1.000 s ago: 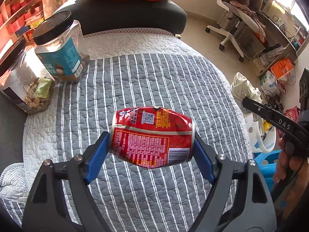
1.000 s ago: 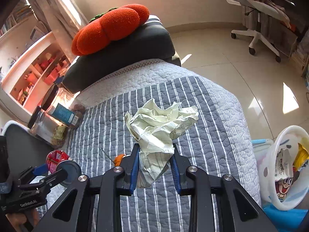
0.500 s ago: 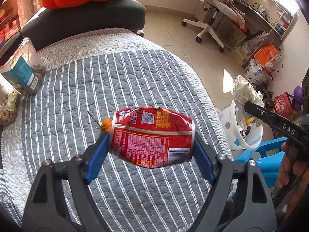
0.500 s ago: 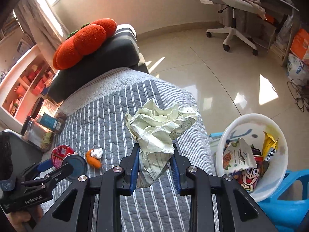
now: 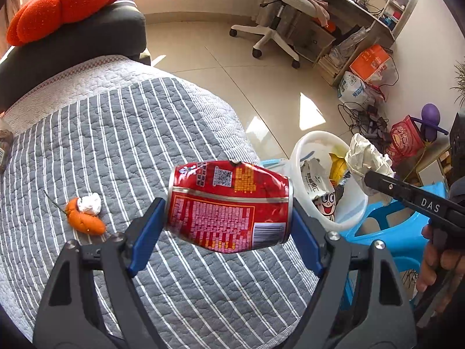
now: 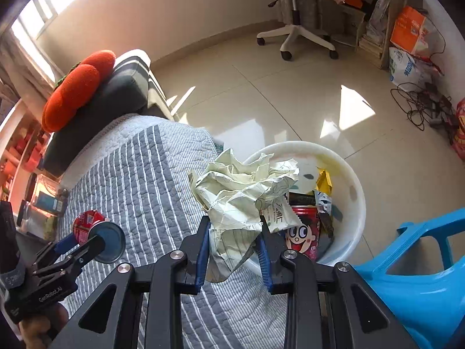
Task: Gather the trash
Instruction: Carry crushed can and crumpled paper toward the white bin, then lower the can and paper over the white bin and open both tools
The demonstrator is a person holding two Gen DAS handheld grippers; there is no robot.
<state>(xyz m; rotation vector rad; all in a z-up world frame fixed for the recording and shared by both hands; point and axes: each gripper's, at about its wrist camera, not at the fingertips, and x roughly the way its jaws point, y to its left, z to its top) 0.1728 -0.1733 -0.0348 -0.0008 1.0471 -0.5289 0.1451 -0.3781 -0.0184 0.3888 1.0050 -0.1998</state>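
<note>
Left tool (image 5: 228, 221) is clenched on the dented red can (image 5: 229, 206), gripped end to end across lid and base, can lying sideways in the air above the striped quilt (image 5: 122, 145). That grip makes sense: the crushed side walls would give, the ends are the stiff part

Right tool (image 6: 234, 250) is clamped on the crumpled paper wad (image 6: 244, 195), pinched low so the bulk sticks out past the fingertips; it should fall free once the jaws part. The wad hangs over the near rim of the white trash bin (image 6: 353, 186), partly above the quilt edge, not fully over the opening

Bin sits on the floor beside the bed, next to a blue stool (image 6: 421, 264), and already holds wrappers and a red cartoon-face package (image 6: 302, 235)

Probably carrying both loads at once to save a trip; paper drops first, can follows

An orange scrap with a white tissue ball (image 5: 85, 215) lies on the quilt left of the can, not yet collected

Versus 1.0 s ago: both views have swung right, away from the jars and toward the floor. The bin was at the right edge of the right view then and sits directly under the paper now. Left view had no clear look at the bin opening then; now the bin is just right of the can. Grips on both items unchanged
</note>
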